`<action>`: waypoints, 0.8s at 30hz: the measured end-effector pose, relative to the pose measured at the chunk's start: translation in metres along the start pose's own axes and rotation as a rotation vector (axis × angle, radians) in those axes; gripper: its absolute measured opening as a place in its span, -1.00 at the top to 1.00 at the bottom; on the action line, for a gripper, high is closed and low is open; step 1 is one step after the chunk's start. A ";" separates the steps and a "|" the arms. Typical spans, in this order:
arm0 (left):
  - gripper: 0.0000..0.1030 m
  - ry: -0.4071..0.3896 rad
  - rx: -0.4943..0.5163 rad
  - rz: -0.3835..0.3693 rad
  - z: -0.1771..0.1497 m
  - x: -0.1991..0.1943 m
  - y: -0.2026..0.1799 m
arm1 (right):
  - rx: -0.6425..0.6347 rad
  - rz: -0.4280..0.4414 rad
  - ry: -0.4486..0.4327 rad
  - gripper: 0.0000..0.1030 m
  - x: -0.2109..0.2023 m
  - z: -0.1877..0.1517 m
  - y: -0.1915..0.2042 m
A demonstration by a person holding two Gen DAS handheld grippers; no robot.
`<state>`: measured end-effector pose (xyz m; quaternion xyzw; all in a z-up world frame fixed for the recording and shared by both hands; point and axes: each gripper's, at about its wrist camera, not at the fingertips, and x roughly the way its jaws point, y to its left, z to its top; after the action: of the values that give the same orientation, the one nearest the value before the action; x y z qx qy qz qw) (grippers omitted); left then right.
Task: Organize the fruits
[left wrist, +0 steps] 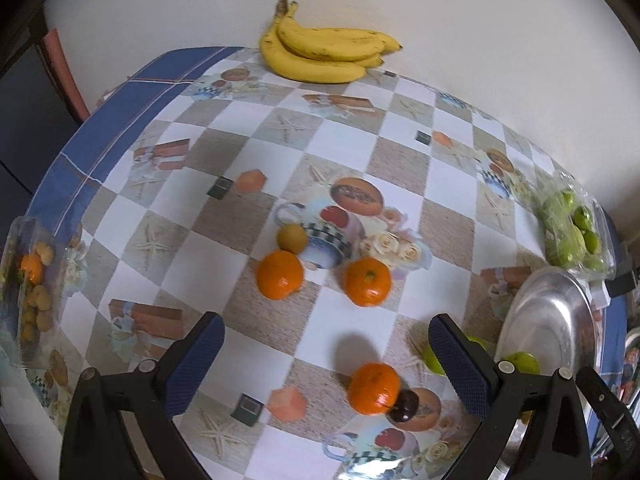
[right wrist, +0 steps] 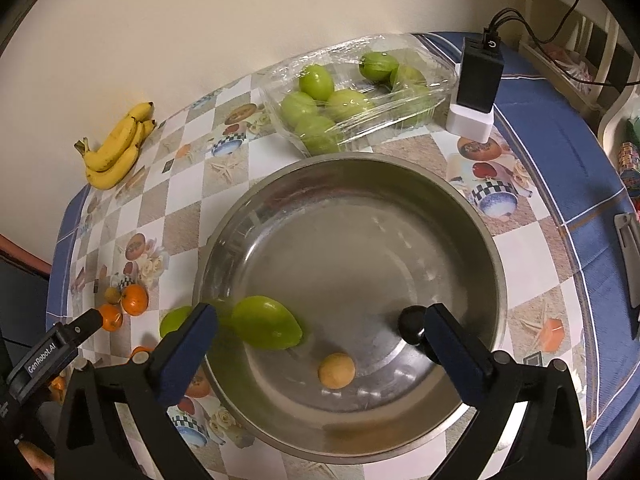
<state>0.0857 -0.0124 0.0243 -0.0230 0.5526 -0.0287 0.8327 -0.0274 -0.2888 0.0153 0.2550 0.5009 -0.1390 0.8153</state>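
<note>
My right gripper (right wrist: 320, 330) is open over the steel bowl (right wrist: 492, 240). In the bowl lie a green fruit (right wrist: 266, 323), blurred as if moving, a small tan fruit (right wrist: 336, 371) and a dark cherry (right wrist: 412, 325). Another green fruit (right wrist: 175, 320) lies on the table just outside the rim. My left gripper (left wrist: 326, 344) is open above the table, over an orange (left wrist: 373, 388) with a dark cherry (left wrist: 405, 405) beside it. Two more oranges (left wrist: 279, 275) (left wrist: 367, 281) and a tan fruit (left wrist: 293, 237) lie farther ahead.
Bananas (left wrist: 324, 54) lie at the far table edge by the wall. A clear plastic tray of green fruits (right wrist: 352, 100) sits behind the bowl, beside a black charger on a white base (right wrist: 478, 88). A plastic tray of small fruits (left wrist: 34, 292) sits at the left edge.
</note>
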 end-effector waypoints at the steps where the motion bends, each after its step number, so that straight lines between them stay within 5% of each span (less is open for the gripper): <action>1: -1.00 -0.007 -0.004 0.004 0.002 0.000 0.004 | -0.003 0.007 -0.001 -0.99 0.000 0.000 0.001; 12: -1.00 -0.065 -0.001 0.030 0.022 0.000 0.042 | -0.064 0.062 -0.049 -0.99 -0.002 0.007 0.028; 24: -1.00 -0.043 -0.016 0.011 0.038 0.012 0.074 | -0.161 0.107 -0.075 -0.99 0.003 0.012 0.093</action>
<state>0.1268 0.0607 0.0225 -0.0273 0.5348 -0.0193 0.8443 0.0279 -0.2177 0.0431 0.2097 0.4651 -0.0639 0.8577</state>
